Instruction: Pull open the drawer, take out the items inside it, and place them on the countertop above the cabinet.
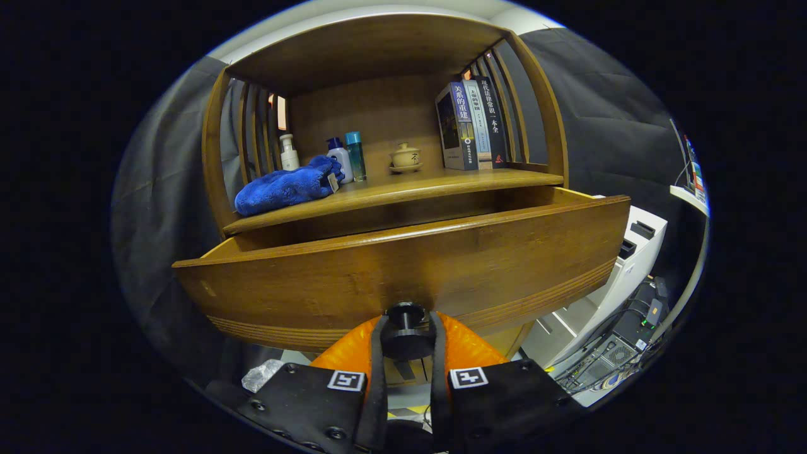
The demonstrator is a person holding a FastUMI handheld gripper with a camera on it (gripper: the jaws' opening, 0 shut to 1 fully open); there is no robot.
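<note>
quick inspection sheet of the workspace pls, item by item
surface: wooden countertop above the drawer, carrying several things
job's things: drawer pulled out; its inside is hidden behind its front
clutter: blue cloth, three bottles, small lidded cup, upright books, all on the countertop
grippers: gripper with both fingers pressed on the dark drawer knob
cables: tangle of cables on the floor beside the cabinet
surroundings: white unit beside the drawer, dark cloth wall behind
</note>
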